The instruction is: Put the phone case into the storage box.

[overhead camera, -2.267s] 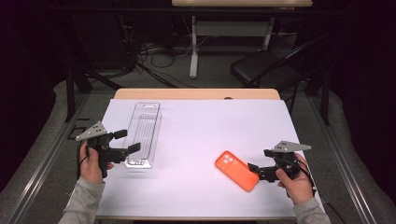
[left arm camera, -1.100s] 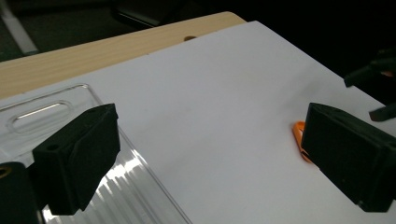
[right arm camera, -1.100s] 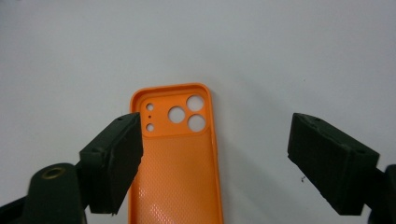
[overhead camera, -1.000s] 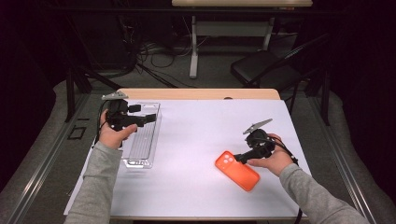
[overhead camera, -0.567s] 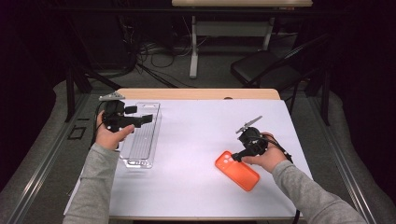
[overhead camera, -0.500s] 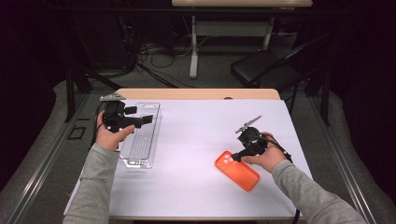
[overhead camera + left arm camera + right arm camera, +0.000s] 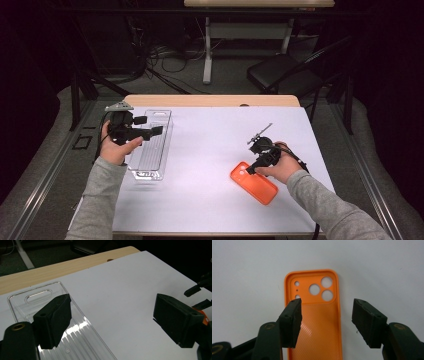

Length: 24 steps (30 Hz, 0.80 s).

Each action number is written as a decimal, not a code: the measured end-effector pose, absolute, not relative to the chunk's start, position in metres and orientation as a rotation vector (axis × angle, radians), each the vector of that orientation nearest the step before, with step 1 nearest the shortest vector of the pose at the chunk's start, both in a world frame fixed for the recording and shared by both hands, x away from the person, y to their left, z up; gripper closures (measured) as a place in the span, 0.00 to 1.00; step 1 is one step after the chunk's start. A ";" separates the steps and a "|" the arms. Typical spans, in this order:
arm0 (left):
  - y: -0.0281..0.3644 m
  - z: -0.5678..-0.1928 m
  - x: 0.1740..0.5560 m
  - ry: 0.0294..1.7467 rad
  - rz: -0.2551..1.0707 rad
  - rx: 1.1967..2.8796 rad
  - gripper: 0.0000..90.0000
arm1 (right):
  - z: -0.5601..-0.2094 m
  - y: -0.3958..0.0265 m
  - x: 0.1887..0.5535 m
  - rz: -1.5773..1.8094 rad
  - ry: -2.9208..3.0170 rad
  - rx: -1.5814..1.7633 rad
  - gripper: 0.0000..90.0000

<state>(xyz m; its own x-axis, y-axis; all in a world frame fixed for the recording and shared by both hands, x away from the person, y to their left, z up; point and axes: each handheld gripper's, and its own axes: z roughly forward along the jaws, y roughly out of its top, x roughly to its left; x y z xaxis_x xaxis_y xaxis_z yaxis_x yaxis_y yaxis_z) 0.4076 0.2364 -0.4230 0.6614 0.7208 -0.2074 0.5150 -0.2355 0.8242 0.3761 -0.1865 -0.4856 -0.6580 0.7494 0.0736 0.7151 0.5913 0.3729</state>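
Note:
An orange phone case [image 7: 254, 182] lies inside-up on the white table sheet at the front right. My right gripper [image 7: 249, 170] points down at its camera-hole end. In the right gripper view the case [image 7: 319, 325] lies below and between the jaws of that gripper [image 7: 325, 312]. The jaws have just been closing; the right pad stands clear of the case's edge. A clear plastic tray [image 7: 150, 145] lies lengthwise at the left. My left gripper [image 7: 148, 125] hovers over the tray's far half [image 7: 82, 340]. That gripper [image 7: 112, 317] has just been closing a little and has nothing between its jaws.
The white sheet [image 7: 210, 145] covers a wooden table whose bare far edge [image 7: 210, 100] shows behind it. Beyond the table stand a dark chair [image 7: 280, 75] and a desk leg with cables on the floor. The right gripper [image 7: 197, 290] appears far off in the left gripper view.
Both hands came forward from the table's near edge: the left up to the tray's far half, the right onto the case's end. Since a second ago the right gripper tipped down over the case.

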 end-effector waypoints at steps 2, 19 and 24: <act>0.238 -0.424 0.408 0.974 0.261 1.908 0.17 | -0.489 -0.186 0.376 0.542 2.754 1.298 0.51; 0.248 -0.423 0.407 1.001 0.268 1.880 0.17 | -0.501 -0.183 0.378 0.430 2.778 1.218 0.61; 0.254 -0.422 0.407 1.011 0.267 1.855 0.17 | -0.501 -0.184 0.381 0.397 2.759 1.260 0.66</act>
<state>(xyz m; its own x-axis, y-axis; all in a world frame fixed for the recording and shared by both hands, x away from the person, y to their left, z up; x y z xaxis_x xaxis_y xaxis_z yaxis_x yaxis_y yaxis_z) 0.4068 0.2542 -0.4217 0.6312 0.7391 -0.2353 0.5264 -0.1854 0.8298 0.3808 -0.1843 -0.5013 -0.6579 0.7524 0.0326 0.7311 0.6276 0.2675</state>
